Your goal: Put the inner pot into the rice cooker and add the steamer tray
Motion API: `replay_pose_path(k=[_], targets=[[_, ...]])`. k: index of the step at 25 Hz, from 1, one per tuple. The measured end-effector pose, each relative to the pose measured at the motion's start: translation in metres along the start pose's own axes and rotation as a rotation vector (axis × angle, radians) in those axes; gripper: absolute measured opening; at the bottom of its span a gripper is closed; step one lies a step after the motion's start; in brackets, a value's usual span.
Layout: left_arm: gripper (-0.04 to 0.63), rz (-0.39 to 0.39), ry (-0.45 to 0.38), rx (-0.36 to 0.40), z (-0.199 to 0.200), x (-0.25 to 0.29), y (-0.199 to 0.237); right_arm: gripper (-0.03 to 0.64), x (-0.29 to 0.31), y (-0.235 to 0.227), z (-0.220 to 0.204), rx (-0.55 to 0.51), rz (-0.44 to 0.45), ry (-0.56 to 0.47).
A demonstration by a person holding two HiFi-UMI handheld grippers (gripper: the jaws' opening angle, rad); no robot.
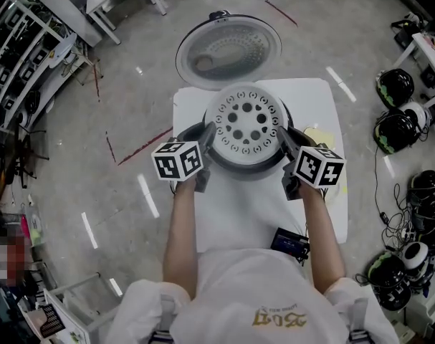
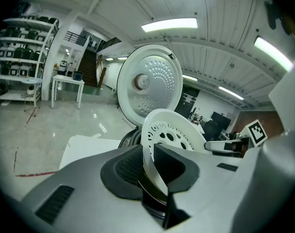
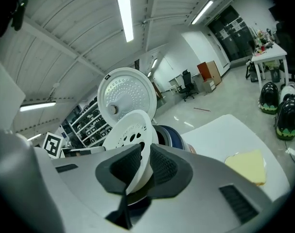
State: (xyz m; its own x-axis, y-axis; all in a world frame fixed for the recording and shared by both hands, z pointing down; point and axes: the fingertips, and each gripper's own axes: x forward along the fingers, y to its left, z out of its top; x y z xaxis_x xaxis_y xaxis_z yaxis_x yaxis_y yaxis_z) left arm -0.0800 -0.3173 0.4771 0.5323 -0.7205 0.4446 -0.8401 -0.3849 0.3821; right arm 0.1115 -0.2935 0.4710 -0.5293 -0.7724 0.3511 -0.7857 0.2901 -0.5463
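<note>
sharing the steamer tray (image 3: 137, 120), gripper views differ: right's shows yellow pad (image 3: 247, 166).

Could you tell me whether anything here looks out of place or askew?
Nothing stands out. The steamer tray is centred over the rice cooker, its rim between the jaws of the left tool and right tool; the lid is open, and nothing is spilled.
</note>
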Motion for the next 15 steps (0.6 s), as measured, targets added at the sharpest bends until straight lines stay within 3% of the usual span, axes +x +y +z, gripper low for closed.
replay_pose_path(k=[5, 15], targets=[[0.118, 0.061, 0.061, 0.134, -0.011, 0.006, 0.003, 0.092, 0.009, -0.004, -0.005, -0.094, -0.061, 0.022], [0.166, 0.110, 0.111, 0.293, -0.014, 0.013, -0.004, 0.135, 0.015, -0.011, -0.008, -0.249, -0.144, 0.048]])
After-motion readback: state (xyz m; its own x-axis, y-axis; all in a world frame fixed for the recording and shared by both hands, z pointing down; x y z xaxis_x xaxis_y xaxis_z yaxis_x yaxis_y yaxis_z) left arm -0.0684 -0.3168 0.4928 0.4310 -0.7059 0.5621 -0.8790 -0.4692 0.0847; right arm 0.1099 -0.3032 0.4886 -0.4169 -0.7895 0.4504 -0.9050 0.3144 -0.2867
